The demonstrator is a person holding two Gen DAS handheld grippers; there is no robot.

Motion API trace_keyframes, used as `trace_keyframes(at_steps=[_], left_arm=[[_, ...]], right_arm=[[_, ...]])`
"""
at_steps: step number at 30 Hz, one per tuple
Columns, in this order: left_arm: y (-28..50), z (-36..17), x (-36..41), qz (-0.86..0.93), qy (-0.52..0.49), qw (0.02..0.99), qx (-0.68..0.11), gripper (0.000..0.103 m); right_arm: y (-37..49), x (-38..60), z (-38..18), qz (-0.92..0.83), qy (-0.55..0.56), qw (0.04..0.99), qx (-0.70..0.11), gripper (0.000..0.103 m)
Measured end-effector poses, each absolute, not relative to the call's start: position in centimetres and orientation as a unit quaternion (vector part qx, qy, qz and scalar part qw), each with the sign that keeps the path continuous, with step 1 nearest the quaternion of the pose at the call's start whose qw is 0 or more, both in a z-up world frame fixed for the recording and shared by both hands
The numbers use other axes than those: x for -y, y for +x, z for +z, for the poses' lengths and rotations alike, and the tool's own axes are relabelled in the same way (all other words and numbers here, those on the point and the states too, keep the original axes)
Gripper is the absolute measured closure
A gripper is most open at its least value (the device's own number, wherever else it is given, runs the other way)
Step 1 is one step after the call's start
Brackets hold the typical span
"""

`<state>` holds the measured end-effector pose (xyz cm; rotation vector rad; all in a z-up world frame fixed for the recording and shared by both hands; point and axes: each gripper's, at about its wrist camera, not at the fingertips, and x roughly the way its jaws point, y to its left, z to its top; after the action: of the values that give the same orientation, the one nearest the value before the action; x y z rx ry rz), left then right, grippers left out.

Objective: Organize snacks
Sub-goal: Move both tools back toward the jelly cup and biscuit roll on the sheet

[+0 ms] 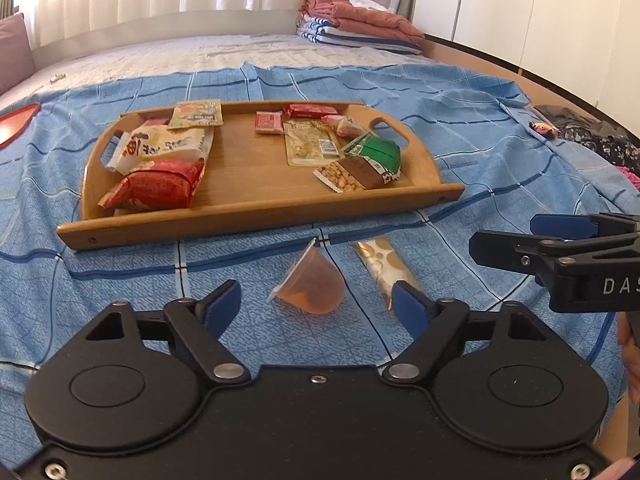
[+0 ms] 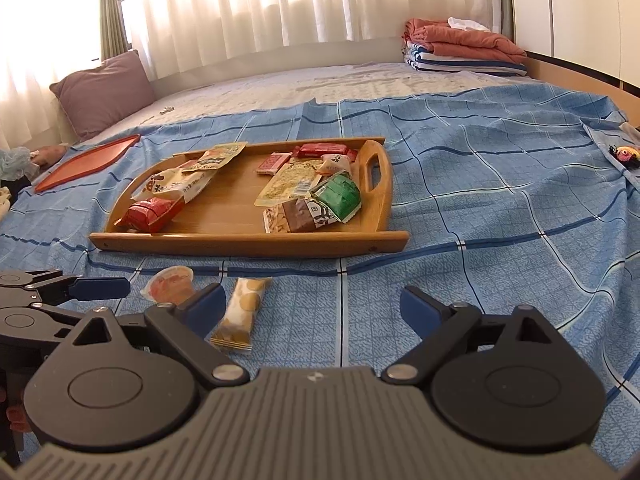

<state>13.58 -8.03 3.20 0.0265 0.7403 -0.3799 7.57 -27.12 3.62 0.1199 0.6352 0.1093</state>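
A wooden tray (image 1: pixel 256 220) with several snack packs lies on the blue checked bedspread (image 1: pixel 500 128). In front of it lie a clear orange jelly cup (image 1: pixel 312 284) on its side and a gold dotted snack bar (image 1: pixel 380 264). My left gripper (image 1: pixel 316 296) is open, its blue pads on either side of the jelly cup without touching it. My right gripper (image 2: pixel 310 294) is open too. The snack bar (image 2: pixel 240 312) lies just inside its left finger, and the jelly cup (image 2: pixel 170 286) is further left. The tray (image 2: pixel 248 242) is ahead of it.
A flat red tray (image 2: pixel 86 162) lies at the far left of the bed by a mauve pillow (image 2: pixel 104 92). Folded blankets (image 1: pixel 360 20) are stacked at the far right corner. Dark clothes (image 1: pixel 592 136) lie near the bed's wooden right edge.
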Motion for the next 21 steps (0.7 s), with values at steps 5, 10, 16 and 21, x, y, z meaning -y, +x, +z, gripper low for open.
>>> trace_keyframes(at_steps=[5, 10, 16, 21], left_arm=[[13.9, 2.4, 8.3, -0.183, 0.002, 0.91, -0.372, 0.046], [14.1, 1.6, 8.1, -0.17, 0.0, 0.911, -0.376, 0.068], [13.8, 1.8, 6.8, -0.144, -0.011, 0.914, -0.379, 0.098], [13.3, 1.9, 5.0, -0.129, -0.008, 0.919, -0.373, 0.096]], right_arm=[[7.2, 27.5, 3.4, 0.05, 0.064, 0.946, -0.314, 0.005], [7.0, 27.8, 3.0, 0.047, 0.064, 0.944, -0.32, 0.005], [7.3, 27.5, 2.1, 0.051, 0.065, 0.94, -0.332, 0.005], [7.8, 25.9, 1.4, 0.07, 0.057, 0.935, -0.344, 0.005]])
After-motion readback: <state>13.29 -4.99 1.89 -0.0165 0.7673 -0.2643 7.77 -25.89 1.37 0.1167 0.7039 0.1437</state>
